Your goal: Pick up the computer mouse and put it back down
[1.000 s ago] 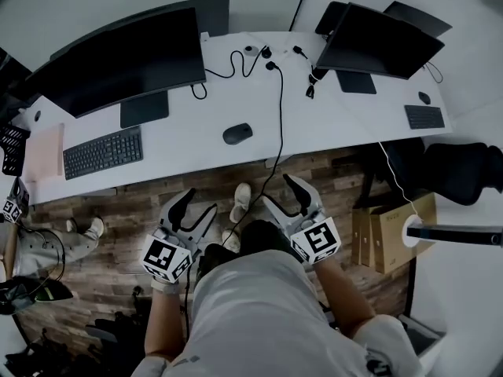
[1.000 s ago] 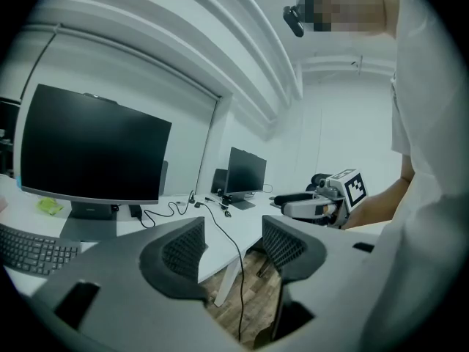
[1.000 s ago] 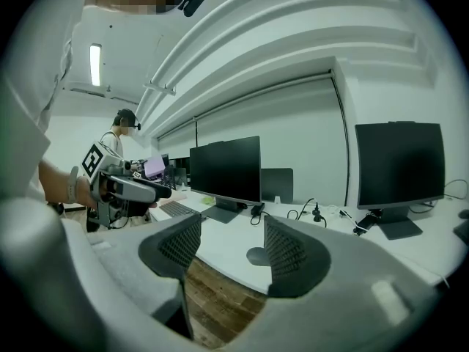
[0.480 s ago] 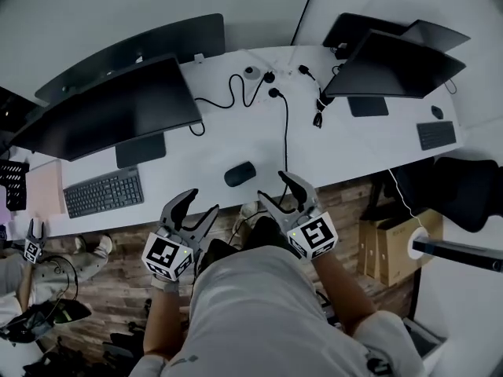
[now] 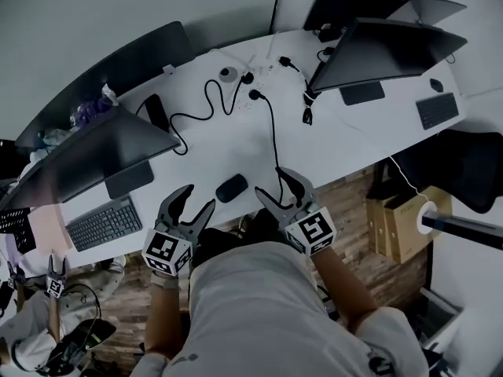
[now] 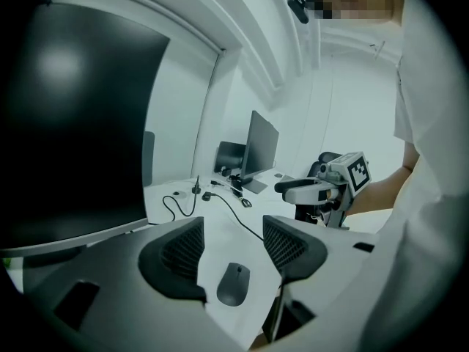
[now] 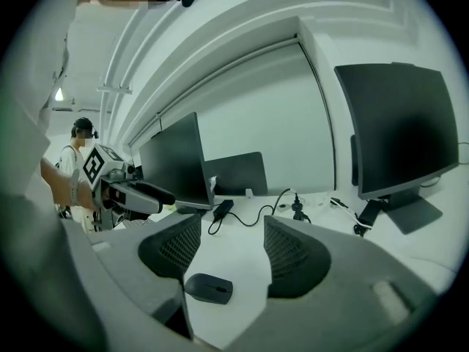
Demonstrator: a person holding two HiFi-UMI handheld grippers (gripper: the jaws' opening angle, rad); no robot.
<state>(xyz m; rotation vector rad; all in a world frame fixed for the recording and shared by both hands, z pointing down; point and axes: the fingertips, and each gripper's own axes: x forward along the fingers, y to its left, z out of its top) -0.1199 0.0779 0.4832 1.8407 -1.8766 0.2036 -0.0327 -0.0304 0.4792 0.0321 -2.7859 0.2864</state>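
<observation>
Four monitors (image 5: 94,167), two keyboards (image 5: 102,225), two computer mice (image 5: 231,188), one left tool (image 5: 196,197), one right tool (image 5: 273,184)

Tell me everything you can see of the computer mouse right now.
The computer mouse is a dark, smooth, oval, plastic-looking body with a scroll wheel on top. No cord shows on it. It lies flat near the front edge of the white desk, between the open left gripper and open right gripper. Neither touches it; only the desk does.

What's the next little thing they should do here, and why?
Probably ease the left gripper forward over the mouse: its jaws stand apart, empty, and the mouse lies untouched on the desk, lined up between them in the left gripper view.
</observation>
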